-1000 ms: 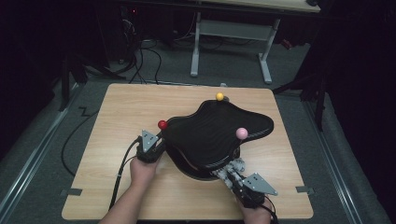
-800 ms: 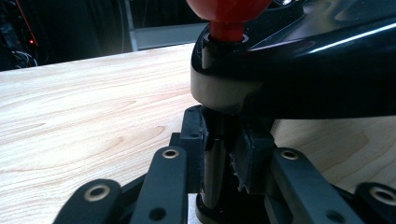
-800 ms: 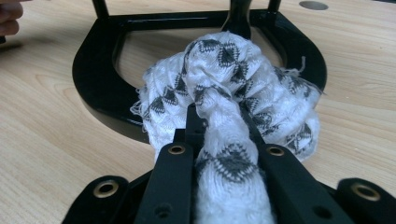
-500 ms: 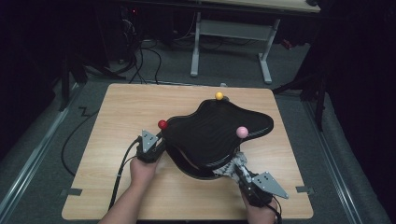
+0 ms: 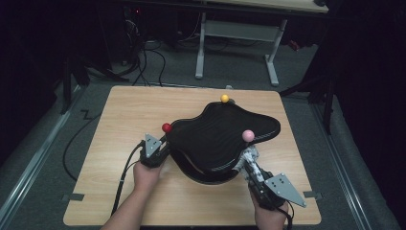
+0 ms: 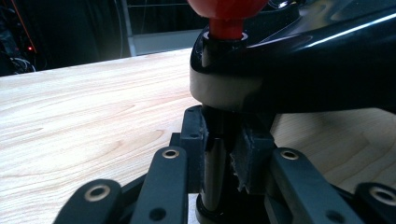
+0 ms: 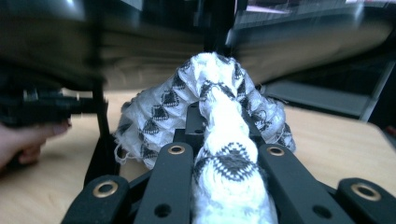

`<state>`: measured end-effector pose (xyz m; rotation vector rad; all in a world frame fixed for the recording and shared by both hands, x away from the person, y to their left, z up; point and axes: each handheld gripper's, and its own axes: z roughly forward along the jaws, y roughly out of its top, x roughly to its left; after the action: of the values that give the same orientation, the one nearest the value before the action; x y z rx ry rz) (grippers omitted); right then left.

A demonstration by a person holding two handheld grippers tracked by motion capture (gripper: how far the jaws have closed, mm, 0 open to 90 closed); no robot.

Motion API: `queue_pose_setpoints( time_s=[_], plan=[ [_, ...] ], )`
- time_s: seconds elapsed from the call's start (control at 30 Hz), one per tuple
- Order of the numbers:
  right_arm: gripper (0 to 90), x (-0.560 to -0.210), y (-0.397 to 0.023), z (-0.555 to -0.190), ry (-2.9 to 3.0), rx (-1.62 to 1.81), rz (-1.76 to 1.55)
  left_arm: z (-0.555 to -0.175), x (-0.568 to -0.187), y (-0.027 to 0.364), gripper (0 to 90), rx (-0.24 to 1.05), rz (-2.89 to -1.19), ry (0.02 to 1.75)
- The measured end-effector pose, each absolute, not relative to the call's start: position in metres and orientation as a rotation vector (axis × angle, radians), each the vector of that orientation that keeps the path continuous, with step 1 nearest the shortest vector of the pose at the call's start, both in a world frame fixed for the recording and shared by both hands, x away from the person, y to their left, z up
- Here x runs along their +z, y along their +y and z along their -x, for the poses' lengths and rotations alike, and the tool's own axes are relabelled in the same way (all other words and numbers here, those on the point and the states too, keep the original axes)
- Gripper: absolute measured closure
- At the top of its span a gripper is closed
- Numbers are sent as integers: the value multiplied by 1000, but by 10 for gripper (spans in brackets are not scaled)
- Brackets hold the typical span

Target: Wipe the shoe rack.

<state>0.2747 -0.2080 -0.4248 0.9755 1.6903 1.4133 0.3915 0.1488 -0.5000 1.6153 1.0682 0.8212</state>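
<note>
I logged: table (image 5: 143, 110) matt light wood | black top (image 6: 327, 51) glossy plastic | cloth (image 7: 224, 107) knitted, rough | jaws matt black

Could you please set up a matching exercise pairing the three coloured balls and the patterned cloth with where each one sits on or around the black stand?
Things:
1. red ball
2. yellow ball
3. pink ball
4. patterned cloth

Places:
A. far edge of the black stand
B. clamped in the right gripper, under the stand's near right edge
C. directly above the left gripper, on the post it clamps
D. on the stand's right side, just above the cloth

Pairs: 1-C, 2-A, 3-D, 4-B
</note>
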Motion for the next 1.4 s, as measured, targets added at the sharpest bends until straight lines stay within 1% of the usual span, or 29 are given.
queue_pose_setpoints(
  time_s=[0.43, 0.5, 0.63, 0.73, 0.83, 0.87, 0.97, 1.03, 1.13, 1.27, 1.37, 1.4],
  plan=[
    [810, -501, -213, -296, 1982, 1197, -1129, -392, -499, 149, 751, 813, -1615, 1075],
    [810, -508, -214, -300, 2012, 1168, -1154, -392, -499, 150, 750, 810, -1618, 1071],
    [811, -504, -219, -301, 1989, 1171, -1167, -397, -499, 153, 750, 806, -1610, 1082],
    [811, -494, -231, -300, 1911, 1178, -1198, -402, -500, 158, 749, 813, -1581, 1121],
    [812, -484, -242, -301, 1830, 1178, -1214, -406, -496, 160, 741, 804, -1587, 1167],
    [812, -482, -244, -302, 1811, 1168, -1204, -405, -495, 161, 725, 800, -1588, 1187],
    [811, -476, -245, -307, 1776, 1167, -1206, -398, -493, 167, 603, 777, -1556, 1222],
    [811, -472, -243, -312, 1761, 1175, -1197, -389, -494, 173, 543, 764, -1553, 1230],
    [811, -469, -238, -325, 1756, 1177, -1191, -372, -497, 182, 506, 746, -1557, 1229],
    [811, -474, -226, -352, 1801, 1178, -1187, -344, -500, 186, 506, 717, -1603, 1212],
    [812, -486, -217, -374, 1898, 1143, -1203, -325, -502, 181, 559, 712, -1667, 1167],
    [813, -491, -215, -379, 1928, 1134, -1221, -320, -503, 178, 607, 706, -1678, 1152]
  ],
)
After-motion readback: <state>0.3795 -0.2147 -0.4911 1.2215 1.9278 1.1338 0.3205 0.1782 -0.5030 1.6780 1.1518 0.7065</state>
